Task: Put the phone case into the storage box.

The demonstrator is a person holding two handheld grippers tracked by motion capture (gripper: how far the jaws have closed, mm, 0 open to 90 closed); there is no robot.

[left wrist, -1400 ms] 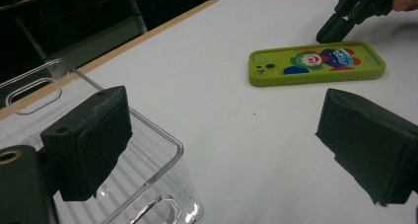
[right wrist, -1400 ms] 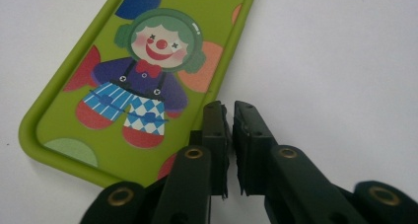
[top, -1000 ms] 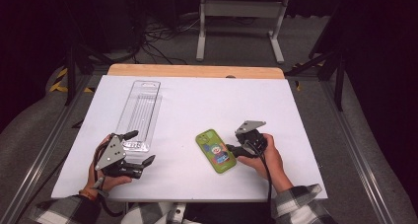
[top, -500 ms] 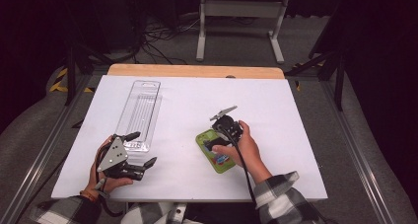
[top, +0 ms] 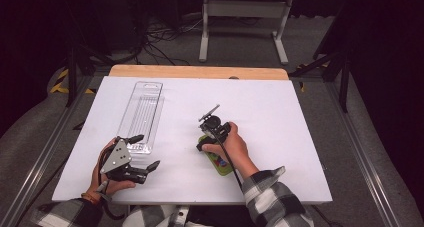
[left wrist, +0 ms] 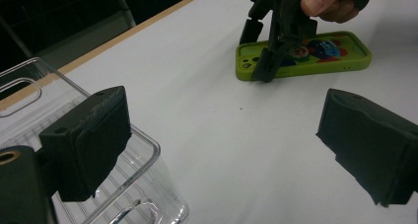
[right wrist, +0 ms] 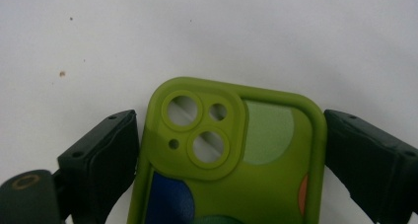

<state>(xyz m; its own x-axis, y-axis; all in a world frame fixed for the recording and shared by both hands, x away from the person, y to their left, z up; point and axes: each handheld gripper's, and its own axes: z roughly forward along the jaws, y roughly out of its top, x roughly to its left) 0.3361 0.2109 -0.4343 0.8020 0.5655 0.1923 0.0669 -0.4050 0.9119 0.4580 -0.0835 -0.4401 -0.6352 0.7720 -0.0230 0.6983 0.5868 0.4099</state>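
Green rubbery phone case [right wrist: 231, 155], lying flat just below centre of the high view on the white tabletop [top: 300, 117]. Looks light, bendy, a bit grippy. Right gripper [right wrist: 231, 150] has just been opening and straddles its long edges near the camera cutout, a good hold. Left gripper [left wrist: 231, 145] gapes empty.

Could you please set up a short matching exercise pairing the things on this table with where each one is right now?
Things:
1. green phone case
2. clear plastic tray
3. left gripper
4. right gripper

Places:
A. at the near end of the tray
B. flat between open black jaws
C. astride the case's camera end
D. lengthwise on the table's left half

Pairs: 1-B, 2-D, 3-A, 4-C
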